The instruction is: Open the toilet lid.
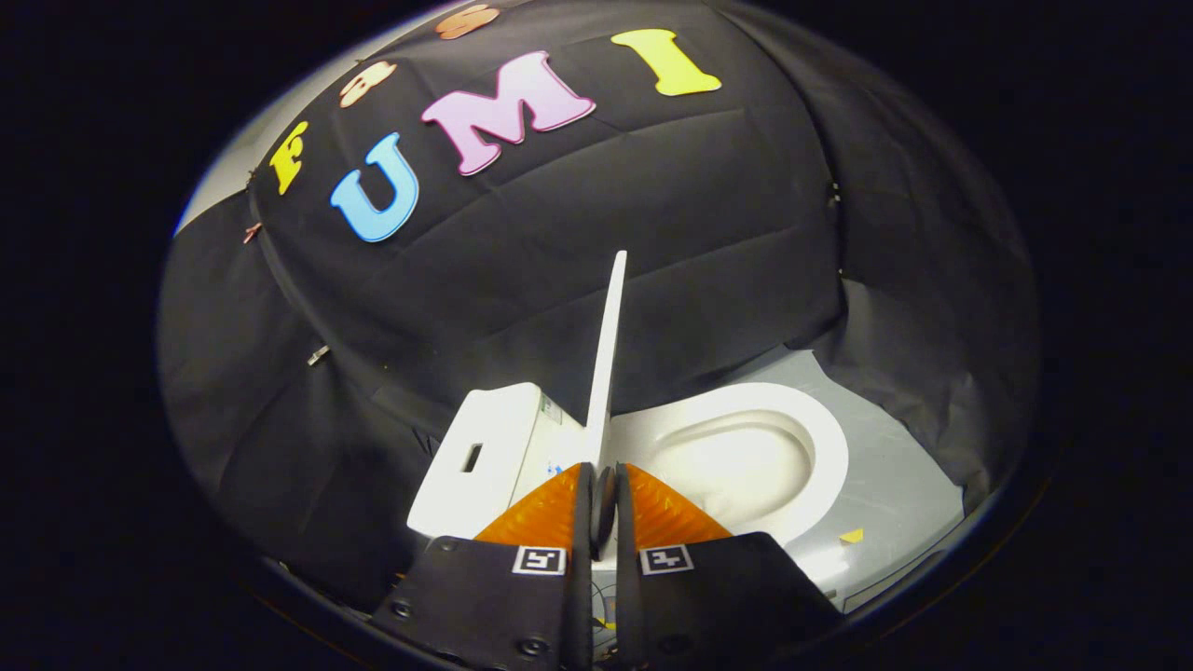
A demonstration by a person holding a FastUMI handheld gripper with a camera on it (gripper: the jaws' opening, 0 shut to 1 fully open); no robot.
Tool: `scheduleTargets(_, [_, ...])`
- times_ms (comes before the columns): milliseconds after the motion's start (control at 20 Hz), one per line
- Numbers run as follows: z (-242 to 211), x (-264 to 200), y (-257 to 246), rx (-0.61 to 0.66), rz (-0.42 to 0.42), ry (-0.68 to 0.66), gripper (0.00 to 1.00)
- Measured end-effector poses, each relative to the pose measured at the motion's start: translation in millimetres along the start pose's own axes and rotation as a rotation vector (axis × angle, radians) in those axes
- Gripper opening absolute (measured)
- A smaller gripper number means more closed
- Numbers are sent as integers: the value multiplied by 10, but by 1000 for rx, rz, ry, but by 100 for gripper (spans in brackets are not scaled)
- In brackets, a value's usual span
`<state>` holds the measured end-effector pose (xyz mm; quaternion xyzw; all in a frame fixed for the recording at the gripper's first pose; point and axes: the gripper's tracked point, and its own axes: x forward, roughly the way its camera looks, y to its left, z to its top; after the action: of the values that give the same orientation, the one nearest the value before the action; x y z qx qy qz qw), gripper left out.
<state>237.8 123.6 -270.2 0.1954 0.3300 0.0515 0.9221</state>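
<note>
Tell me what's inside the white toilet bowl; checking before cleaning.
The white toilet bowl looks bare inside. The gripper, shut on the raised white lid, covers its near part.

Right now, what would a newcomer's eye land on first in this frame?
The white toilet lid standing upright and edge-on, its lower edge pinched between the fingers of the gripper. Beside it, past the fingers, the open toilet seat and bowl lie exposed, with the white tank on the lid's other side. A small yellow scrap lies on the grey floor next to the bowl.
</note>
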Motion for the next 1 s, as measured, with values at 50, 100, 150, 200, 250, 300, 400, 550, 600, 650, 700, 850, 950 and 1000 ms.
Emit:
scheduleTargets(50, [17, 6, 119, -18, -1, -2, 15])
scheduleTargets(100, [20, 23, 227, -43, -6, -4, 15])
scheduleTargets(150, [26, 50, 356, -68, -17, -7, 15])
scheduleTargets(200, [20, 76, 446, -94, -28, -12, 16])
scheduleTargets(250, [-16, 55, 501, -119, -32, -14, 16])
scheduleTargets(300, [-39, 57, 614, -142, -31, -17, 16])
scheduleTargets(400, [-81, 87, 860, -191, -41, -22, 16])
scheduleTargets(550, [-147, 168, 1193, -266, -59, -35, 16])
scheduleTargets(600, [-170, 204, 1293, -289, -63, -37, 16])
scheduleTargets(650, [-206, 214, 1380, -307, -65, -37, 16])
scheduleTargets(700, [-230, 243, 1471, -314, -66, -38, 16])
scheduleTargets(850, [-332, 302, 1689, -327, -65, -39, 16])
scheduleTargets(950, [-407, 352, 1852, -351, -67, -38, 16])
scheduleTargets(1000, [-443, 379, 1921, -363, -73, -38, 16])
